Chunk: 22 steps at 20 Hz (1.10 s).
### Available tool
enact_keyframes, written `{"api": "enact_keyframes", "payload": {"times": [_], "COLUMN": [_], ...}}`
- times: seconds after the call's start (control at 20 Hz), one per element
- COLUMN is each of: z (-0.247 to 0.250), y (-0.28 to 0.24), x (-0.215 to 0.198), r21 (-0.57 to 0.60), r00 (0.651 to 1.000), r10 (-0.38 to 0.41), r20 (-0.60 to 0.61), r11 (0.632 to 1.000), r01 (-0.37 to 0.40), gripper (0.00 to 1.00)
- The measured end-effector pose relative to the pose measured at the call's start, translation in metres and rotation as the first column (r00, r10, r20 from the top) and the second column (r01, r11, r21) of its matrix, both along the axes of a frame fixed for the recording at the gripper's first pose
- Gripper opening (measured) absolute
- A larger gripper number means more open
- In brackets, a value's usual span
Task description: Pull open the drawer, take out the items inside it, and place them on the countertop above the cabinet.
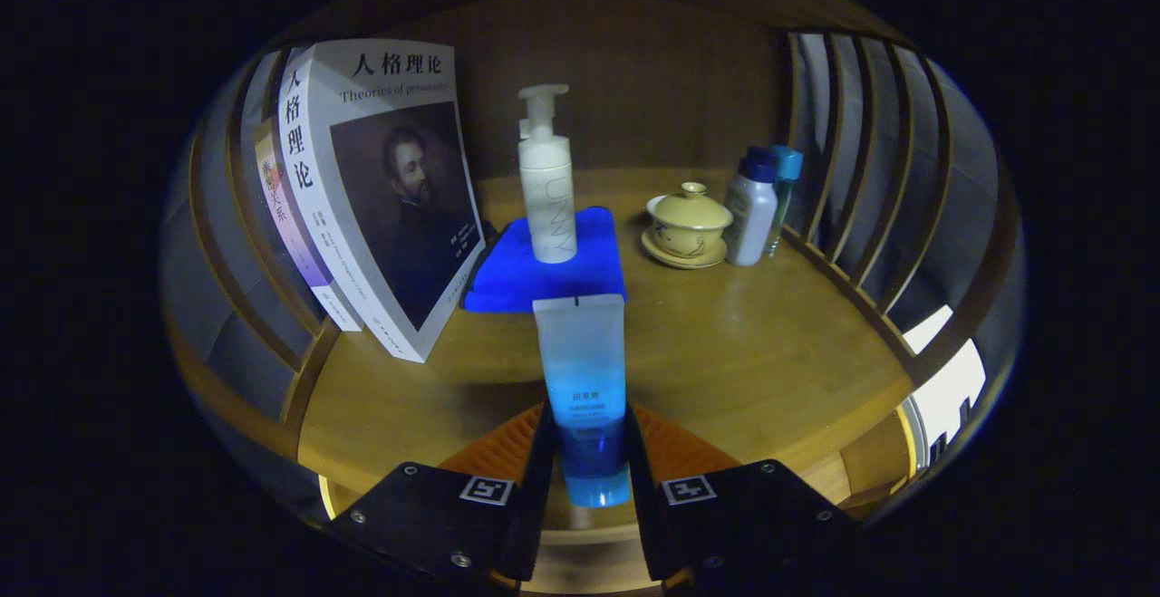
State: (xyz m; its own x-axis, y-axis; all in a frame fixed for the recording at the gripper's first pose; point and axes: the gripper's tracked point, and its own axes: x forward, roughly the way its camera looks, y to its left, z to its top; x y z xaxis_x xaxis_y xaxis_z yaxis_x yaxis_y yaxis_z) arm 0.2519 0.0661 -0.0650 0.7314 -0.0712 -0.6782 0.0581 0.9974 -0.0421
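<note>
Gripper (584, 452) clamped on one blue tube (582, 380); beyond: one pump bottle (547, 185), two books (381, 189), one lidded cup (689, 216); rear bottles (759, 203) partly overlapped.

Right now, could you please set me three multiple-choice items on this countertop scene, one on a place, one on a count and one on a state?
1. Where does the white pump bottle stand?
A. on the blue cloth
B. on the saucer
C. on the books

2. How many books lean at the left slatted side?
A. one
B. two
C. five

3. What is the gripper doing?
A. open, holding nothing
B. shut on the blue tube
C. shut on the lidded cup

Answers: 1 A, its base sits on the cloth. 2 B, two spines show. 3 B, both fingers press the tube's lower end.
</note>
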Motion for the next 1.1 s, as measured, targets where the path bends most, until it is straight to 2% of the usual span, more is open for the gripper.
{"api": "enact_keyframes", "payload": {"times": [0.15,0.25,0.4,0.55,0.75,0.95,1.1], "z": [-0.008,-0.005,0.012,0.038,0.079,0.106,0.128], "y": [0.0,-0.002,0.001,0.004,0.014,0.012,0.005], "x": [0.002,-0.001,-0.005,-0.016,-0.035,-0.069,-0.091], "r21": [0.011,0.044,0.117,0.115,0.112,0.083,0.053], "r00": [1.0,0.999,0.99,0.967,0.904,0.858,0.801], "r10": [0.006,-0.021,-0.043,-0.011,0.02,0.027,0.036], "r20": [0.012,0.041,0.137,0.255,0.427,0.513,0.597], "r11": [1.0,0.999,0.993,0.993,0.991,0.993,0.995], "r01": [-0.006,0.019,0.027,-0.02,-0.075,-0.081,-0.085], "gripper": [0.5,0.62,0.94,0.95,0.95,0.96,0.95]}}
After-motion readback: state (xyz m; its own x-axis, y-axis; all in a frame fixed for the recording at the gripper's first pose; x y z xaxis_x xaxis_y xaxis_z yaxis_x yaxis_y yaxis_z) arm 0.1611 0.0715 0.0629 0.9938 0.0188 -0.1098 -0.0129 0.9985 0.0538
